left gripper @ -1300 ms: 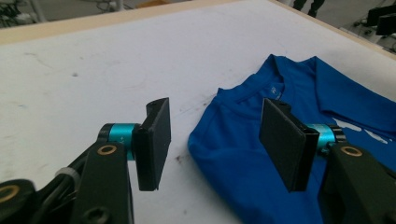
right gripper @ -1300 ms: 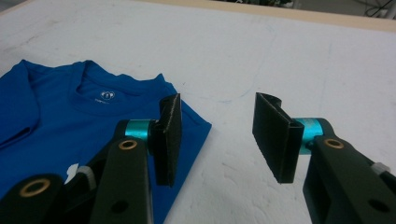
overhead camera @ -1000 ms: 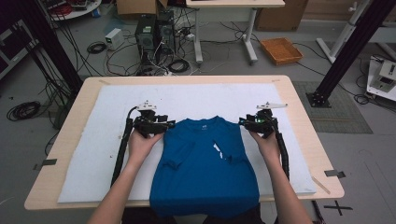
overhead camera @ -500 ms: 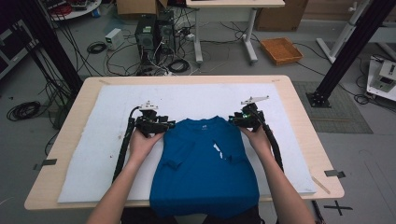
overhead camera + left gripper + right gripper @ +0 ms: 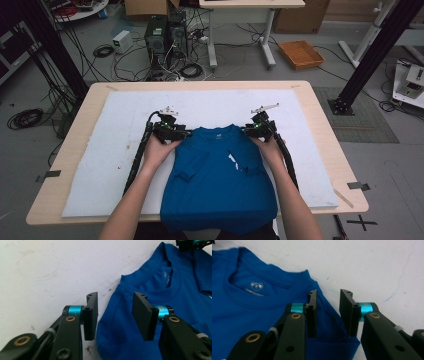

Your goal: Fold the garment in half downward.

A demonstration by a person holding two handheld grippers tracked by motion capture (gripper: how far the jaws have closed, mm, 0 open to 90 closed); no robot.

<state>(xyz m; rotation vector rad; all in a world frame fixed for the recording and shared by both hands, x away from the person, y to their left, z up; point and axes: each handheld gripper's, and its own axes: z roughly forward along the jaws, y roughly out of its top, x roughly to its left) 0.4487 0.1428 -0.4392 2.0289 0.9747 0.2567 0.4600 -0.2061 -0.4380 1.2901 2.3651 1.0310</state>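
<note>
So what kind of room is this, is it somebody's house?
Probably not a house: it looks like a lab or workshop. Computer towers and tangled cables sit on the bare floor, black metal frame posts stand around, and the wooden table carries a white work mat.

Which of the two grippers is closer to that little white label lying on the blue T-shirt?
Right. The right gripper sits at the blue cotton T-shirt's shoulder just above the white label; the left gripper is at the opposite shoulder.

High view looks down from above over the whole table (image 5: 320,115); both gripper views sit close, sharing the blue shirt's (image 5: 220,175) collar.
</note>
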